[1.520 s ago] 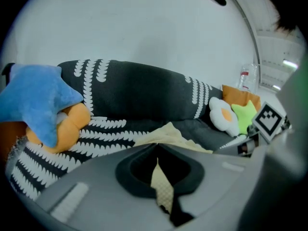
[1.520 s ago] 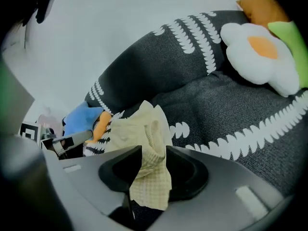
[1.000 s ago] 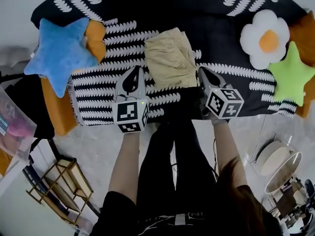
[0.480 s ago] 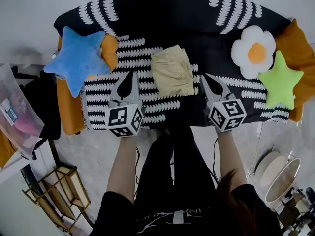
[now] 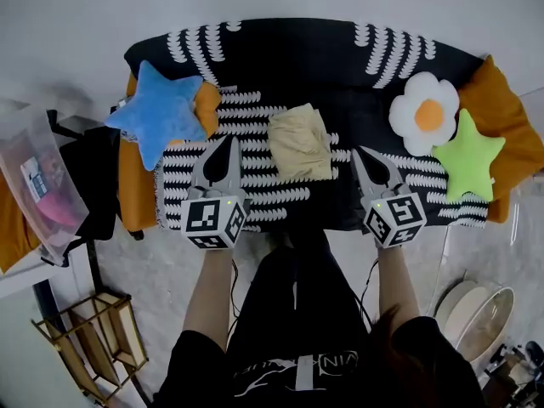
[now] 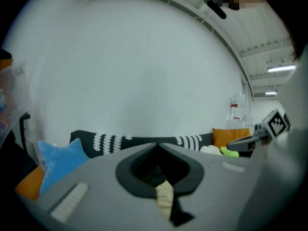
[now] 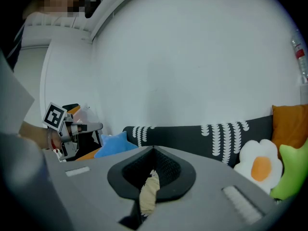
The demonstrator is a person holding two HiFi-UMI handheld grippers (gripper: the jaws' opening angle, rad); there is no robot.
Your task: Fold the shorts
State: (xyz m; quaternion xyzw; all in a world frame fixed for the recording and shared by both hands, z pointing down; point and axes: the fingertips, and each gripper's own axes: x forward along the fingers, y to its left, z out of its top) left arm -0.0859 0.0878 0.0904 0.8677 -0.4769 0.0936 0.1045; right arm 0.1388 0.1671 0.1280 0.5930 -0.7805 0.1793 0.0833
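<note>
The beige shorts [image 5: 300, 143] lie folded into a small rectangle on the black-and-white throw [image 5: 289, 53] that covers the sofa. My left gripper [image 5: 229, 141] hangs to their left, shut and empty, clear of the cloth. To their right my right gripper [image 5: 358, 152] is also shut with nothing in it. In the left gripper view the jaws [image 6: 157, 146] meet at the tip, and a beige strip of the shorts [image 6: 164, 198] shows through the slot below. The right gripper view shows the same: closed jaws [image 7: 153, 149] and a sliver of shorts [image 7: 148, 192].
A blue star pillow [image 5: 161, 113] lies at the sofa's left. A fried-egg pillow [image 5: 425, 113] and a green star pillow [image 5: 467, 155] lie at its right, beside an orange cushion [image 5: 501, 117]. A clear plastic bin [image 5: 34, 185] and a wooden rack [image 5: 89, 338] stand on the floor at left.
Both grippers have risen away from the sofa, side by side and still shut. The folded shorts have stayed where they lay.
</note>
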